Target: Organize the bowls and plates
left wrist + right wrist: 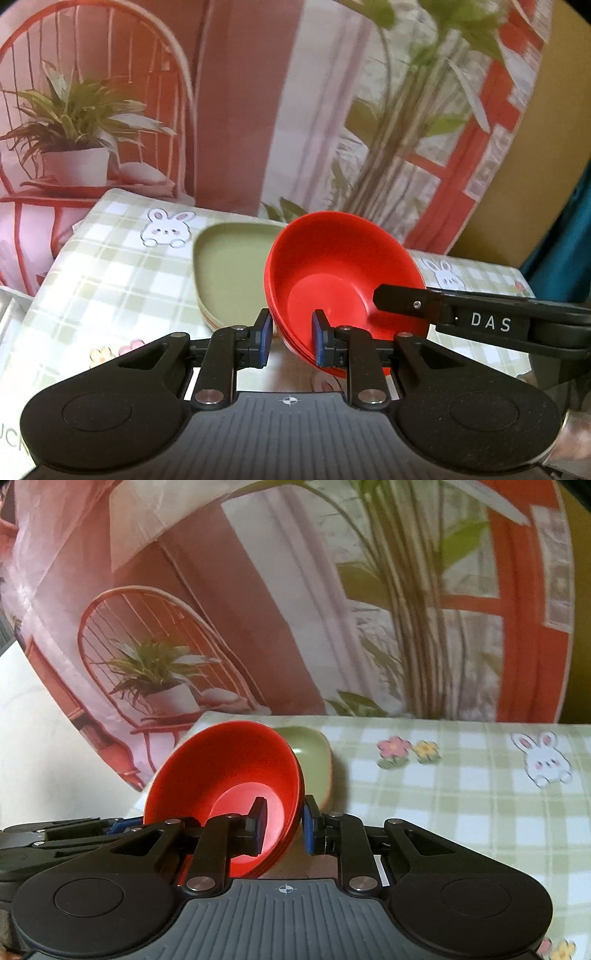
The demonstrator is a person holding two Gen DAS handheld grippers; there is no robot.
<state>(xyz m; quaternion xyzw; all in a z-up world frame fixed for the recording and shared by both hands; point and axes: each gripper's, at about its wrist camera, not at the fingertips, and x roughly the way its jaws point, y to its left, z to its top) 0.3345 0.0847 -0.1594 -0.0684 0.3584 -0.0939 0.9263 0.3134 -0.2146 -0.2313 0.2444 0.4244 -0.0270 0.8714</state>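
Note:
A stack of red bowls (332,273) is held tilted above the checked tablecloth. My left gripper (291,338) is shut on the stack's near rim, one blue pad inside and one outside. My right gripper (284,825) is shut on the opposite rim of the same red bowls (229,775); its finger (399,299) reaches into the bowl in the left wrist view. A stack of pale green plates (232,269) lies on the table just behind the bowls, and also shows in the right wrist view (314,757).
The table (461,794) has a green checked cloth with rabbit and flower prints. A printed backdrop (240,110) with a chair and plants hangs close behind it. A white box edge (11,321) sits at the far left.

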